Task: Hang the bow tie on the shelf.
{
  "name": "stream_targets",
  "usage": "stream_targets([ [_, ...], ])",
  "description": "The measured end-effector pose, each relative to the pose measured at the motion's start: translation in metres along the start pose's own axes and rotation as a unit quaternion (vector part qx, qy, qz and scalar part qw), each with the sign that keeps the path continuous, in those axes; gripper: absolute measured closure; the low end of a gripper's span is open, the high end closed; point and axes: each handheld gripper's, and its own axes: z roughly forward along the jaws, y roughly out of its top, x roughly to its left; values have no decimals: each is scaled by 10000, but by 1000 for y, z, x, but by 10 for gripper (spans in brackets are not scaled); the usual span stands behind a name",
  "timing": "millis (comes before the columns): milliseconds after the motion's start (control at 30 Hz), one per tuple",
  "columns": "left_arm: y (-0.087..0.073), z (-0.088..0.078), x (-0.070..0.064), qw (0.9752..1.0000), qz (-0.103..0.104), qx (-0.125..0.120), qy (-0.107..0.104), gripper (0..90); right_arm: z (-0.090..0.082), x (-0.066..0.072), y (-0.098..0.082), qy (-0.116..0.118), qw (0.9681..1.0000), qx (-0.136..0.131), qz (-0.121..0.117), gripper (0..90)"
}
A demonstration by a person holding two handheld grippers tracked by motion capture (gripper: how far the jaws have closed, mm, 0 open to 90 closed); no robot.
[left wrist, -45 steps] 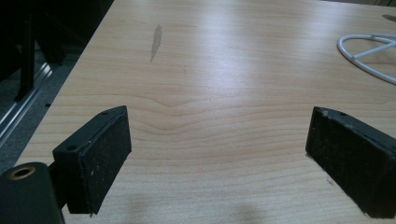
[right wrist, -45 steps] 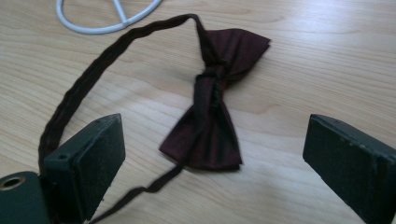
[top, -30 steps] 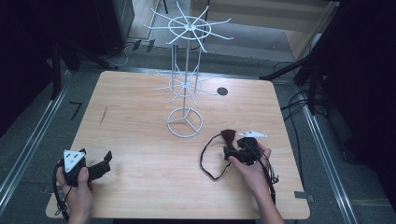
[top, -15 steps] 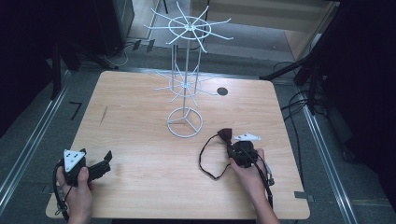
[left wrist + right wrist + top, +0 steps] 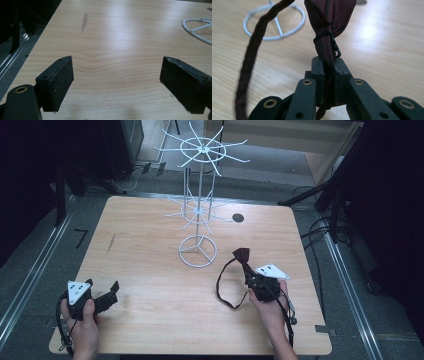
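Bow tie (image 5: pixel 242 256), dark maroon, held up off the wooden table (image 5: pixel 150 245) at its right side, pinched in the right gripper (image 5: pixel 252 279). High view: the bow's wing rises just beyond the jaws, and its neck strap (image 5: pixel 222 285) loops down to the left of them onto the tabletop. The person's right hand (image 5: pixel 270 307) grips the tool from below. Beyond the jaws stands a white wire display stand (image 5: pixel 200 205), its ring base (image 5: pixel 198 251) resting on the table, apart from the bow. At the near left corner the left hand (image 5: pixel 82 325) holds the left gripper (image 5: pixel 111 292), low over bare wood.

Left gripper view: the two black pads (image 5: pixel 58 82) stand wide apart with nothing but table between them; an arc of the ring base (image 5: pixel 197 27) lies ahead and to the right of the jaws.

Right gripper view: the jaws are closed tight on the bow tie (image 5: pixel 329 30) just below its knot, the fabric fanning out above them. A small dark clasp (image 5: pixel 335 48), possibly the hook fitting, sits beside the knot. The neck strap (image 5: pixel 249 65) curves off to the left of the jaws, and the ring base (image 5: pixel 274 22) lies beyond them.
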Motion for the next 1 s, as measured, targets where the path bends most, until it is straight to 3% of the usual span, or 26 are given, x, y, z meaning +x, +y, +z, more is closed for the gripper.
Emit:
stream_targets([
  [200,0,0,0,10000,1,0,-3,131,-13,4,5,54,9989,-450,72,825],
  [667,0,-1,0,10000,-24,-38,1,135,-23,17,21,10,9962,-865,-130,824],
  [1000,-1,-2,0,10000,-32,-68,21,136,-29,20,32,49,9938,-1107,-107,822],
])
